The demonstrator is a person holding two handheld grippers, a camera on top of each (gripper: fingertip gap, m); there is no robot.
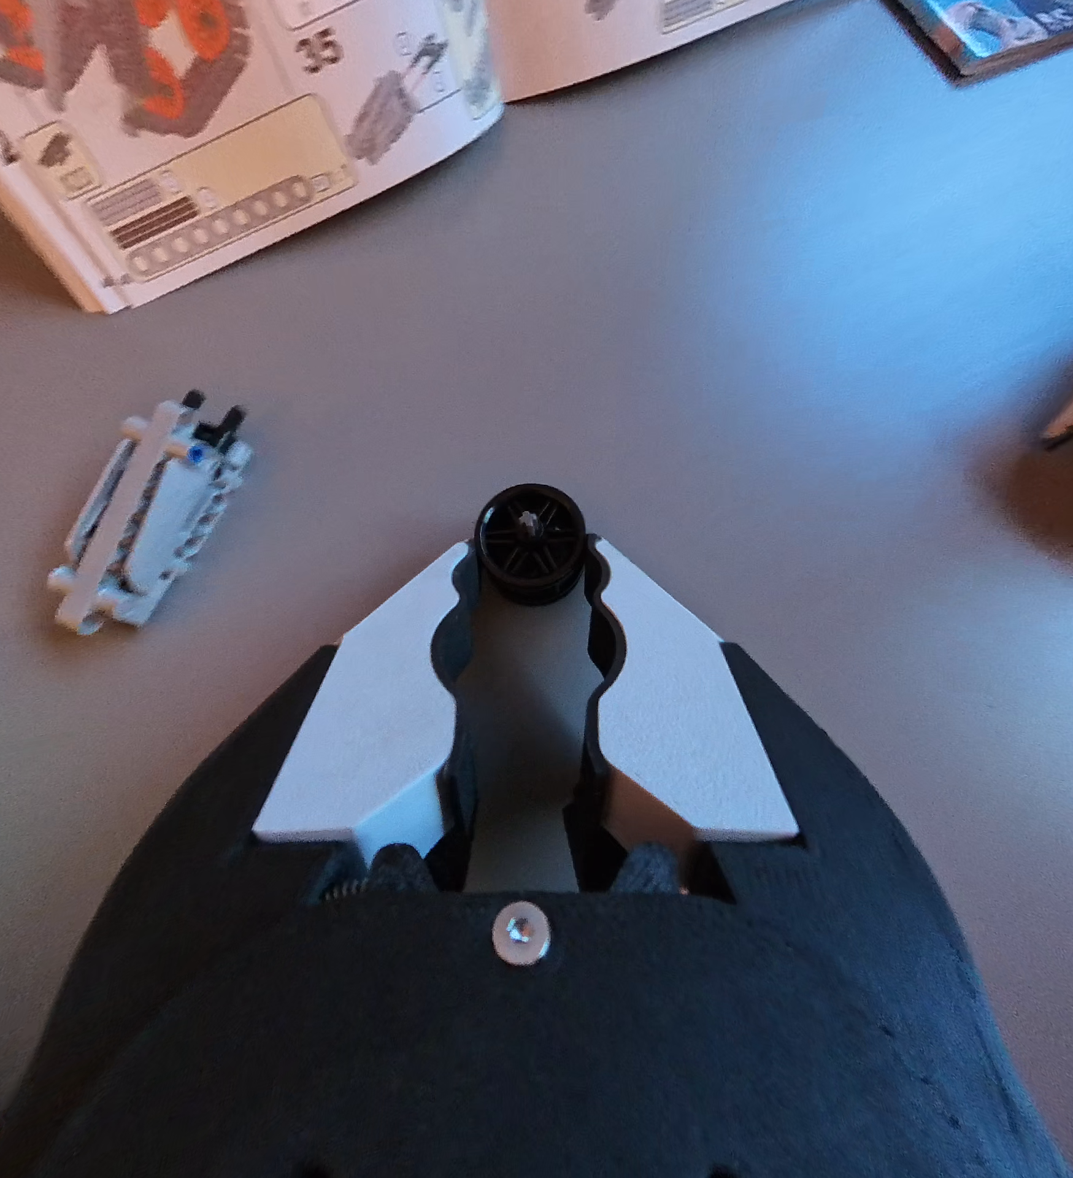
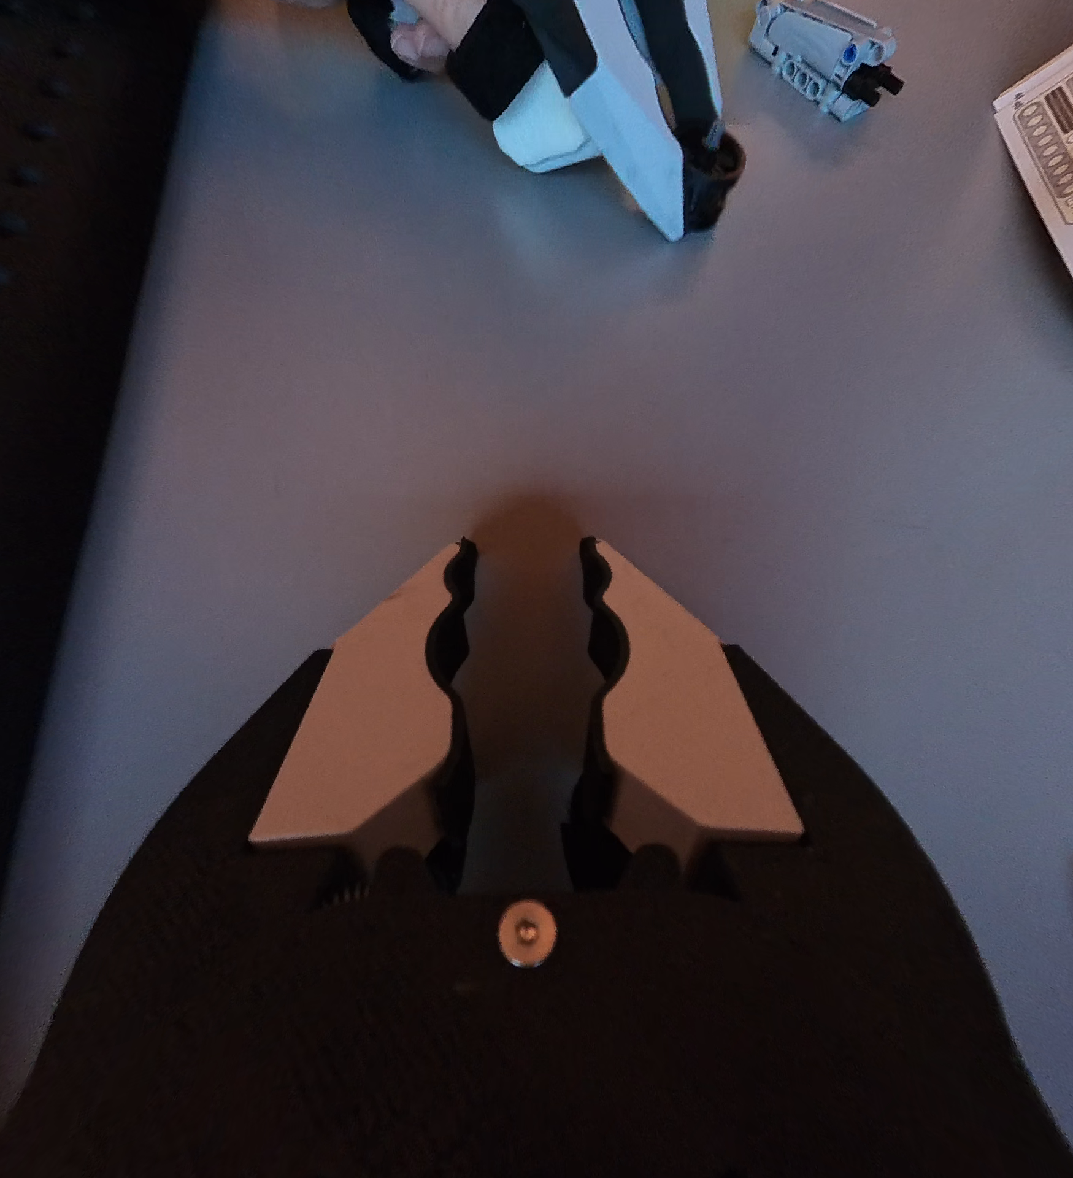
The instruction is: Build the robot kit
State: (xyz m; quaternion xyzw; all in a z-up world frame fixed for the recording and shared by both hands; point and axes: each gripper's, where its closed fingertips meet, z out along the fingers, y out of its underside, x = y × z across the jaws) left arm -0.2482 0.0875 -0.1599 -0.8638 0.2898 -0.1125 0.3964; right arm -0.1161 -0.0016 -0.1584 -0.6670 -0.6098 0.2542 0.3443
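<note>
My left gripper (image 1: 530, 543) is shut on a small black spoked wheel (image 1: 529, 561) with a pale axle hub, pinched between the fingertips just above the grey table (image 1: 712, 382). A white and grey brick-built assembly (image 1: 145, 523) with black pins lies on the table to its left, apart from it. The right wrist view shows the left gripper (image 2: 693, 185) tilted down with the wheel (image 2: 721, 162) at its tip, and the assembly (image 2: 820, 57) beyond. My right gripper (image 2: 527, 542) is open and empty, low over bare table.
An open building-instruction booklet (image 1: 202, 127) lies at the far left, and shows at the right edge of the right wrist view (image 2: 1069, 191). A printed box (image 1: 1018, 32) sits at the far right. A dark studded surface (image 2: 11, 255) borders the table.
</note>
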